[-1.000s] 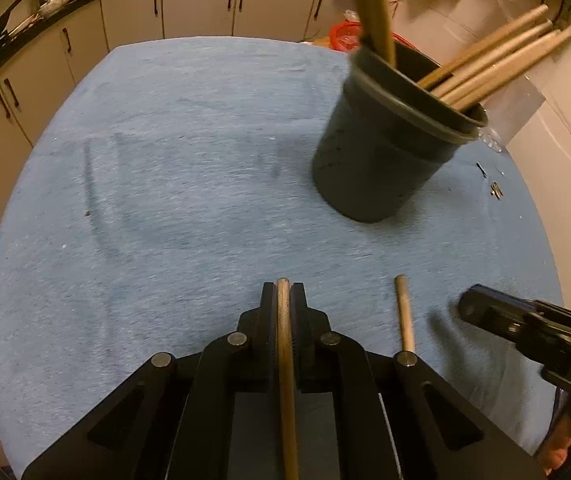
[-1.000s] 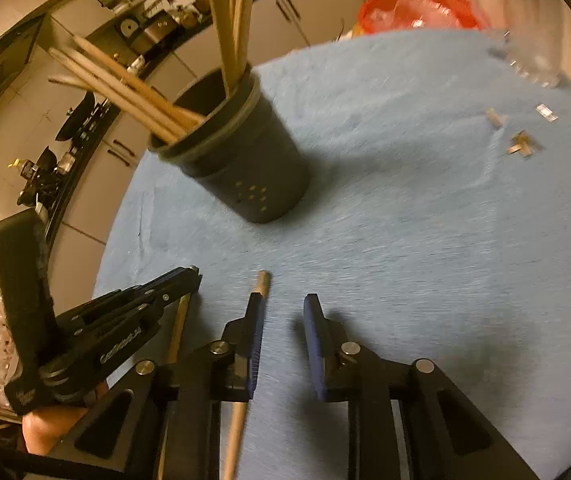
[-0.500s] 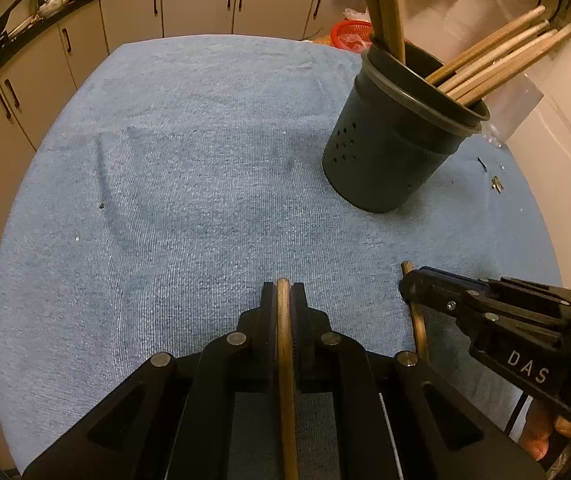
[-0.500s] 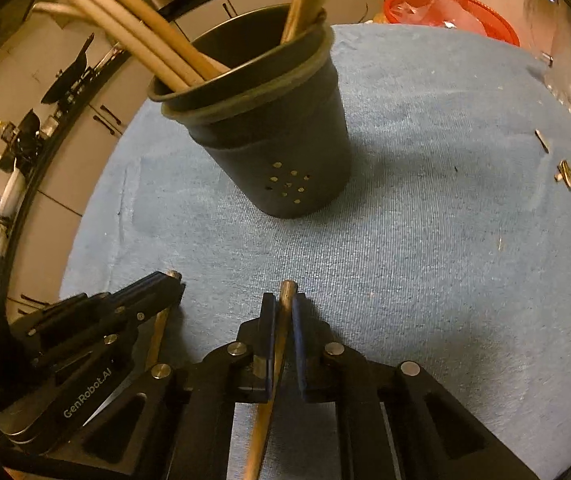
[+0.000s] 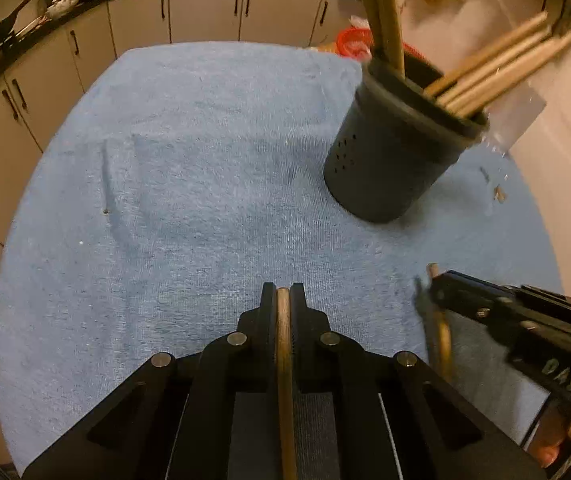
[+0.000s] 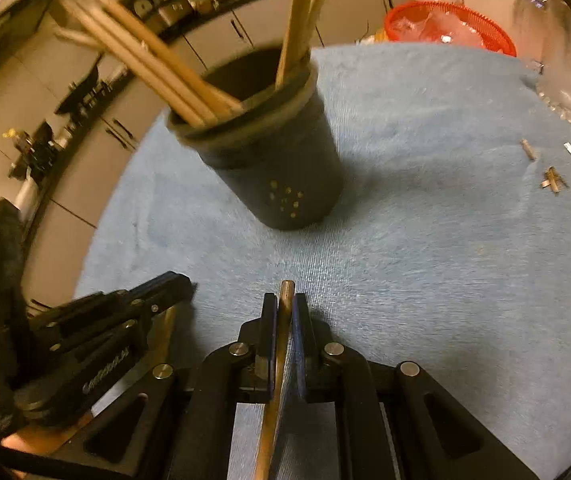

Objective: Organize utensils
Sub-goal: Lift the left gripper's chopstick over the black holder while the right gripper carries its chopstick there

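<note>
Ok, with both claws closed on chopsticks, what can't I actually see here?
- Left wrist view: chopstick rear end, cut off by bottom edge.
- Right wrist view: chopstick rear end, likewise.
- Both views: holder bottom, hidden by its wall.
- Small bits on cloth: too small.

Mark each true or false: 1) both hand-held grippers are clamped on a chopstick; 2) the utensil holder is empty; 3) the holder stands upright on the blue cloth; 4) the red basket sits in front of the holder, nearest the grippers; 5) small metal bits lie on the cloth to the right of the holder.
1) True. The left hand-held gripper is shut on its chopstick, the right hand-held gripper on its own chopstick.
2) False. The dark utensil holder already has several chopsticks in holder.
3) True. It stands on the blue cloth.
4) False. The red basket is behind the holder, at the cloth's far edge.
5) True. See the metal bits.
</note>
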`<state>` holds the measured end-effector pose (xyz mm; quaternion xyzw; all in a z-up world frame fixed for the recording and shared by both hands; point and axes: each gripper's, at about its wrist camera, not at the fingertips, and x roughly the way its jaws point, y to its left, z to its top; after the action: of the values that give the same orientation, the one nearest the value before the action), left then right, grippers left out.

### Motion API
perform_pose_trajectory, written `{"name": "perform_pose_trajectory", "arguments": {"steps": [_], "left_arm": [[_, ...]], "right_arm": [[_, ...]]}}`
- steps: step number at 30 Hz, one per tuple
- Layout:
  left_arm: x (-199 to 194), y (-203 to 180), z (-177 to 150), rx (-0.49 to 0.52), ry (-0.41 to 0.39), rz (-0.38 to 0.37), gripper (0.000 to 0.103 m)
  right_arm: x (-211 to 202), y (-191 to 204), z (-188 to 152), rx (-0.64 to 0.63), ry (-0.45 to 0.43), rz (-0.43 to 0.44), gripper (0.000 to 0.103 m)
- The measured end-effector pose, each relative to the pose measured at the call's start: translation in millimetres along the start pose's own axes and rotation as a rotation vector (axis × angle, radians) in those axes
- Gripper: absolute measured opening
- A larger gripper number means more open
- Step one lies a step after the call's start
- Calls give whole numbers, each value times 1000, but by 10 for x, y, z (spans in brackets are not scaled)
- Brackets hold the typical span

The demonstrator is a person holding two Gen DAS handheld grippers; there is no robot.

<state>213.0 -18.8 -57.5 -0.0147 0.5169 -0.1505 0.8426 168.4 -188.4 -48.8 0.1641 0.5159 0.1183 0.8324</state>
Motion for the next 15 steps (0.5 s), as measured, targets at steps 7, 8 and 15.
{"name": "perform_pose_trajectory", "arguments": {"steps": [7, 8, 15], "left_arm": [[-596, -63, 80, 4, -146, -33, 6], [-703, -86, 82, 8, -174, -34, 6], [-1278, -237, 155, 38, -344, -18, 6]], "right_arm": [[-692, 45, 21, -36, -149, 52, 7], [-765, 56, 10, -42, -165, 57, 7], [-1314, 277, -26, -101, -284, 81, 6]]}}
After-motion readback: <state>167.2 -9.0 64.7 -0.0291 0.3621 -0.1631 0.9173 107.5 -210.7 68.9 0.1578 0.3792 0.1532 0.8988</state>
